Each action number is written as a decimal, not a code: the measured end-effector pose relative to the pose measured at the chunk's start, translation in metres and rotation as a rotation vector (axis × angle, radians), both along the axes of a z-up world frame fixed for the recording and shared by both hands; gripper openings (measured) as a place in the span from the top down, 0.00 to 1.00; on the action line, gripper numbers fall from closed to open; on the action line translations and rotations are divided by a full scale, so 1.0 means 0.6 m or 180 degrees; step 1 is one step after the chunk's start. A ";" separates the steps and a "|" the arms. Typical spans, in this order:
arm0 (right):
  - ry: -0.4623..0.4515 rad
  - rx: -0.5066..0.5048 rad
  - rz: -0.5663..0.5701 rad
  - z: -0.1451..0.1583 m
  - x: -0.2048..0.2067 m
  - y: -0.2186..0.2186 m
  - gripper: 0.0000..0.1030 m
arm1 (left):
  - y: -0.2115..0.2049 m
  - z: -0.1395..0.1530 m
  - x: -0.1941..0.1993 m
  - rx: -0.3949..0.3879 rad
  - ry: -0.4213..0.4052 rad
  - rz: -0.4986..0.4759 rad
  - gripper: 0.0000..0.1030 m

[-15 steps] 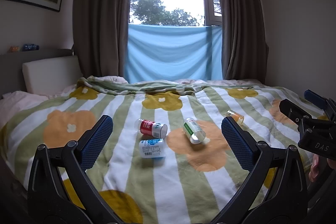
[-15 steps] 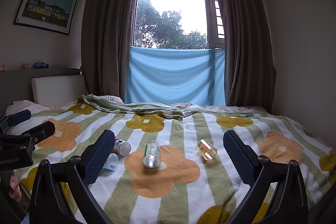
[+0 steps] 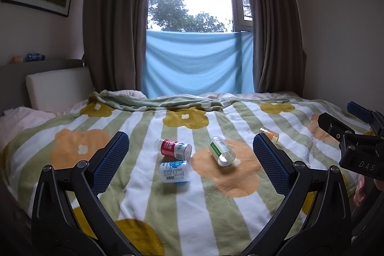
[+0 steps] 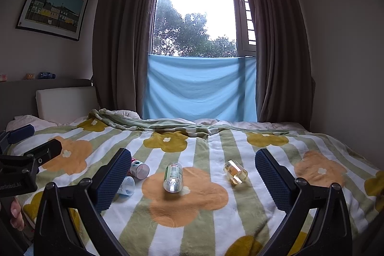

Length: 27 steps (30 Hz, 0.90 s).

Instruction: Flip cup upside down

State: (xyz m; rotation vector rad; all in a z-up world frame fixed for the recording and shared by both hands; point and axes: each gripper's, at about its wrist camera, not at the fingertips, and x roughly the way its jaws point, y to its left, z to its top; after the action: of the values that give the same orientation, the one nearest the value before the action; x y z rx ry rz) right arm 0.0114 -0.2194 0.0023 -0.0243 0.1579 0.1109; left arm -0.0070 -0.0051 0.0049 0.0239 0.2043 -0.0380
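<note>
Several small clear cups lie on their sides on the flowered blanket. In the left wrist view a red-labelled cup point(image 3: 173, 147), a blue-and-white cup point(image 3: 174, 171), a green-labelled cup point(image 3: 222, 153) and an orange cup point(image 3: 270, 135) are spread ahead of my left gripper point(image 3: 190, 148), which is open and holds nothing. The right wrist view has the green-labelled cup point(image 4: 173, 176) and the orange cup point(image 4: 235, 172) between the fingers of my open right gripper point(image 4: 193, 166); the red cup point(image 4: 139, 168) and blue cup point(image 4: 126, 186) sit partly behind its left finger.
The striped blanket point(image 3: 144, 126) covers the whole bed. A white headboard cushion point(image 3: 57, 85) stands at the left, curtains and a blue cloth point(image 3: 196, 64) at the window behind. A hand point(image 4: 15, 212) shows at the left edge.
</note>
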 end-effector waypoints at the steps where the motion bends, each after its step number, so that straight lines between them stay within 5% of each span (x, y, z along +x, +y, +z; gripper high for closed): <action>1: 0.0006 -0.0004 -0.0003 0.001 0.000 0.000 0.00 | 0.000 -0.001 0.000 0.0001 -0.0002 0.0000 0.00; 27: 0.0063 -0.0026 0.0036 -0.006 0.011 0.011 0.00 | 0.005 -0.009 0.008 -0.0032 0.0048 -0.0004 0.00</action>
State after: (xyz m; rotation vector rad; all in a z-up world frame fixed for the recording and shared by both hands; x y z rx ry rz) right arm 0.0177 -0.2128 -0.0010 -0.0323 0.1781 0.1217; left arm -0.0021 -0.0023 -0.0006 0.0137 0.2192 -0.0406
